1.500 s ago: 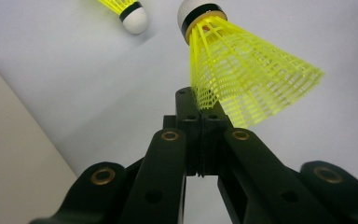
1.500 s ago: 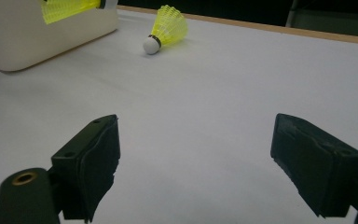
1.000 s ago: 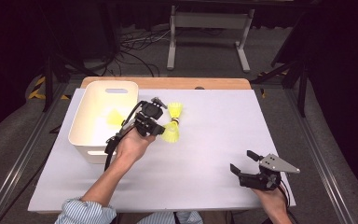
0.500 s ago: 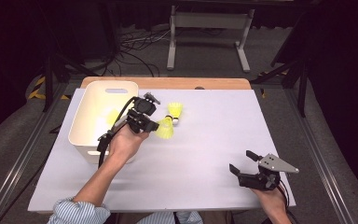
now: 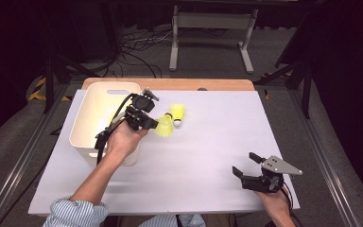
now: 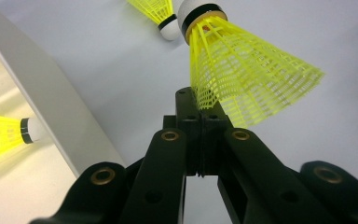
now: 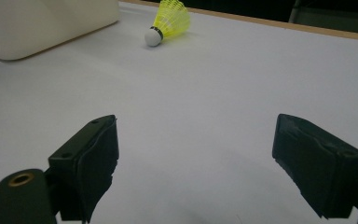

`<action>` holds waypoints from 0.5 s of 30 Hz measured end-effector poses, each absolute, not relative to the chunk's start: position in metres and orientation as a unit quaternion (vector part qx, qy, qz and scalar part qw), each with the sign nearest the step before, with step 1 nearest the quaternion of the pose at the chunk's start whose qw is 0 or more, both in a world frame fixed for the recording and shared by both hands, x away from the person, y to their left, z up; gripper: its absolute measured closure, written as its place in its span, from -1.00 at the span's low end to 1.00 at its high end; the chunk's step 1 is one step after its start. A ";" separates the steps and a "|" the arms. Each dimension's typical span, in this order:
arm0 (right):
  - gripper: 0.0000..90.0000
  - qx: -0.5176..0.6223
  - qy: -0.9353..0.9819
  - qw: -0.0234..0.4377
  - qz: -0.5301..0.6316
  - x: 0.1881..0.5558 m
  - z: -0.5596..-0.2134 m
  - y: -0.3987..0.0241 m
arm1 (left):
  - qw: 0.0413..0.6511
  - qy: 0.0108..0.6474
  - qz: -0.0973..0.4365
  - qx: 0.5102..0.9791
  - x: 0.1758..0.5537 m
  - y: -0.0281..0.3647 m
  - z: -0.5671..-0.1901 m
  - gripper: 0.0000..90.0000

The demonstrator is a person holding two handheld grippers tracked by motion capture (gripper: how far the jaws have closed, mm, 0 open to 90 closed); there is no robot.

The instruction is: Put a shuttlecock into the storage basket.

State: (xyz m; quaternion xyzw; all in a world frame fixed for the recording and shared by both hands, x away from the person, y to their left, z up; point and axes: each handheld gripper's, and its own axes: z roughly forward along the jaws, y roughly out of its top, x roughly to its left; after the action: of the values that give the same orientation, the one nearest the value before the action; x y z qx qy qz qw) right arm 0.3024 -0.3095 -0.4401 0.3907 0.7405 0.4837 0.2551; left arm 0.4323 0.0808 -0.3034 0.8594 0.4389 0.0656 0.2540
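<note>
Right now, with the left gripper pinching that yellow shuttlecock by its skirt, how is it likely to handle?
The shuttlecock is probably very light. Its open mesh skirt likely flexes where the left gripper pinches its edge. Set down, it may roll in an arc, like the other shuttlecock lying sideways.

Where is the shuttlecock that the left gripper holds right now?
In the high view the held shuttlecock sits in the left gripper, raised just right of the white bin, with a second shuttlecock lying on the table close beyond it.
</note>
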 end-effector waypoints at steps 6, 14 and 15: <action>-0.67 0.391 0.740 0.254 0.485 0.302 -0.440 -0.310 | 0.255 0.439 0.069 0.859 0.433 0.085 -0.299 1.00; -0.67 0.392 0.740 0.253 0.485 0.303 -0.441 -0.310 | 0.256 0.442 0.070 0.857 0.435 0.088 -0.294 1.00; -0.67 0.392 0.740 0.253 0.485 0.303 -0.441 -0.310 | 0.255 0.440 0.072 0.858 0.436 0.089 -0.293 1.00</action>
State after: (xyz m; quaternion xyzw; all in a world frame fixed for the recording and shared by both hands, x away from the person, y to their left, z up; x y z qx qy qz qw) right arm 0.3031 -0.3100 -0.4406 0.3917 0.7396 0.4850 0.2534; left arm 0.4356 0.0891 -0.2928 0.8581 0.4397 0.0724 0.2552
